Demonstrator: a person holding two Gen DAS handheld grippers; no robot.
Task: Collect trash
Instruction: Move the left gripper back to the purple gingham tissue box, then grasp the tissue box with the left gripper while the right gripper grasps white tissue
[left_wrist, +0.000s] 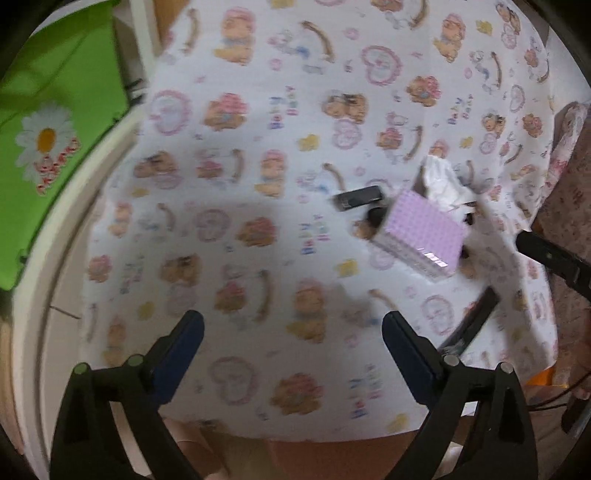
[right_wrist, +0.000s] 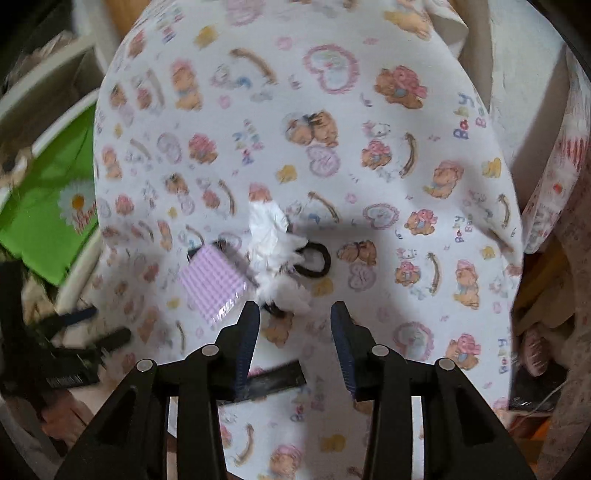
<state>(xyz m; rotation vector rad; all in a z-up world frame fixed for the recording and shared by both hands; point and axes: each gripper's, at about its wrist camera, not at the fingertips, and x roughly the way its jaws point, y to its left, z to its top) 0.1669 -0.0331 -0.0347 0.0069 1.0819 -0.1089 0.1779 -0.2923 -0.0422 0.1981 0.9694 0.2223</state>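
Note:
A crumpled white tissue (right_wrist: 275, 251) lies on the bear-print cloth (right_wrist: 369, 177), beside a pink checkered box (right_wrist: 212, 280) and a black hair tie (right_wrist: 314, 260). My right gripper (right_wrist: 293, 314) is open and empty, just short of the tissue. In the left wrist view the tissue (left_wrist: 443, 181) and the box (left_wrist: 421, 236) lie far right, with a small black stick (left_wrist: 360, 197) to their left. My left gripper (left_wrist: 291, 328) is open and empty, well to the left of them. The right gripper's finger (left_wrist: 554, 258) shows at the right edge.
A green bag with a daisy print (left_wrist: 55, 129) sits at the left beside the table's white rim (left_wrist: 48, 258); it also shows in the right wrist view (right_wrist: 55, 221). A flat black strip (right_wrist: 273, 380) lies under my right gripper. Floral fabric (left_wrist: 569, 184) is at the right.

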